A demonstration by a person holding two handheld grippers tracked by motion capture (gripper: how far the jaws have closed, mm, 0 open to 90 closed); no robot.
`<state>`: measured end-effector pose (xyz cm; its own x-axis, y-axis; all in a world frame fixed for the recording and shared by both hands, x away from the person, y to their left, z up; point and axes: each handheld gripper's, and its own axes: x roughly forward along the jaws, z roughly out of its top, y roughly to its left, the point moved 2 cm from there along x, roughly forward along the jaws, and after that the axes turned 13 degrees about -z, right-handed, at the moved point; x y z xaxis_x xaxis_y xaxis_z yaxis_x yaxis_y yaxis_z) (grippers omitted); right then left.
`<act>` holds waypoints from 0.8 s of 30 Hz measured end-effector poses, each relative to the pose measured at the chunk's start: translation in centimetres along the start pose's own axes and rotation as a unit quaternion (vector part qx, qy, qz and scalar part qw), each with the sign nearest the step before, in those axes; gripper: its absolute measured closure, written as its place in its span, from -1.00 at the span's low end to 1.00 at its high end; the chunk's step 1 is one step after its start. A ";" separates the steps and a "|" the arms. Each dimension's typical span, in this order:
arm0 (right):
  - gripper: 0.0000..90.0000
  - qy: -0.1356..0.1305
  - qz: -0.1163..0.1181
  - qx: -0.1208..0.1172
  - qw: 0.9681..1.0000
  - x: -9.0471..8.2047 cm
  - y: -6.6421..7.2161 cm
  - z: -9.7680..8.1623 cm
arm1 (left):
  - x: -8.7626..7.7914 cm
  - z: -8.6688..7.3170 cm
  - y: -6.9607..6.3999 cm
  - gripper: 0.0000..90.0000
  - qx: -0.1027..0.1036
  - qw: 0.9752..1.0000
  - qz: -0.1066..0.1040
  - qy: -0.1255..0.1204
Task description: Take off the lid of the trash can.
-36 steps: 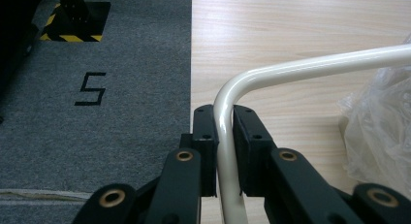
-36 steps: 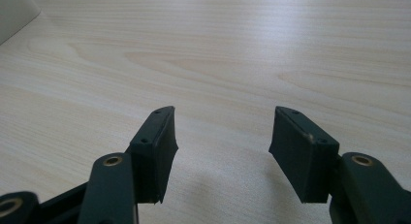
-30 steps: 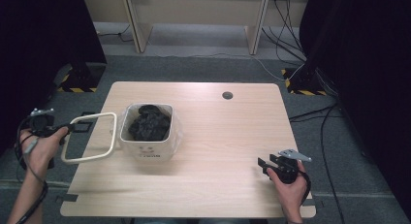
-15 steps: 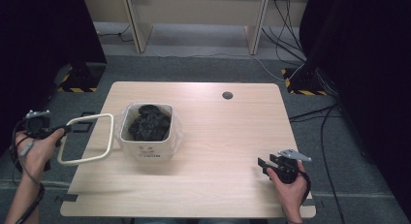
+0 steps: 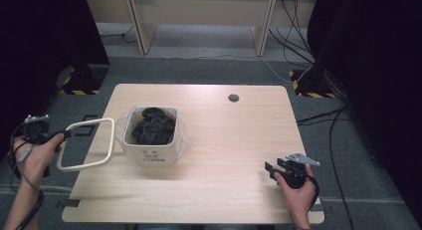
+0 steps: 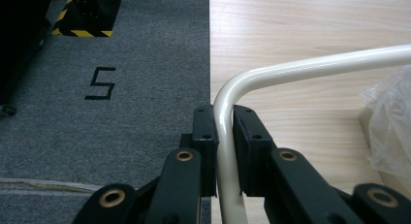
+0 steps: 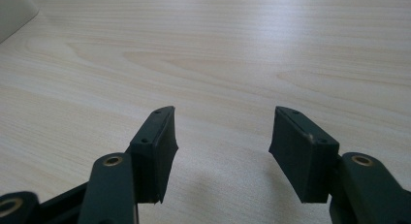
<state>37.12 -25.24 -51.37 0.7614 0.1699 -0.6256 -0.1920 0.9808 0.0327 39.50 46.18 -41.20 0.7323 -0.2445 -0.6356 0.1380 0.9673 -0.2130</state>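
The cream frame is clamped at its corner by the left gripper and held over the bench edge, left of the bin. The right gripper is held apart over bare bench.

Glossy cream-enamelled metal tube for the frame, smooth, catching highlights. Matt black plastic on the left gripper and right gripper, brass-coloured rivets. Pale wood-grain laminate table, satin. Thin crinkled clear plastic liner. Rough grey carpet floor.
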 end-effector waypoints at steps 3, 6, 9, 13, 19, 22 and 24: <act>-0.07 0.000 0.000 0.000 1.000 0.0 0.0 0.0 | 0.0 -0.2 0.2 0.77 -0.003 1.000 0.002 0.001; -0.07 0.000 0.000 0.000 1.000 0.0 0.0 0.0 | 0.2 -0.4 0.5 0.77 -0.004 1.000 0.005 0.004; -0.07 0.000 0.000 0.000 1.000 0.0 0.0 0.0 | 0.4 -0.6 0.6 0.77 -0.004 1.000 0.008 0.008; -0.07 -0.001 0.000 0.001 1.000 0.0 0.0 0.0 | 0.7 -1.0 0.9 0.77 -0.003 1.000 0.013 0.013; -0.07 -0.001 0.000 0.001 1.000 0.0 0.0 0.0 | 1.1 -1.7 1.1 0.77 -0.003 1.000 0.015 0.021; -0.06 0.000 0.000 0.000 1.000 0.0 0.0 0.0 | 1.3 -2.1 1.2 0.77 -0.003 1.000 0.015 0.025; -0.07 0.000 0.000 0.000 1.000 0.0 0.0 0.0 | 1.4 -2.3 1.3 0.77 -0.002 0.999 0.015 0.028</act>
<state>37.10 -25.20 -51.37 0.7615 0.1693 -0.6256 -0.1910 0.9810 0.0330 39.19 46.89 -44.10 0.6980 -0.2181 -0.6821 0.1126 0.9741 -0.1962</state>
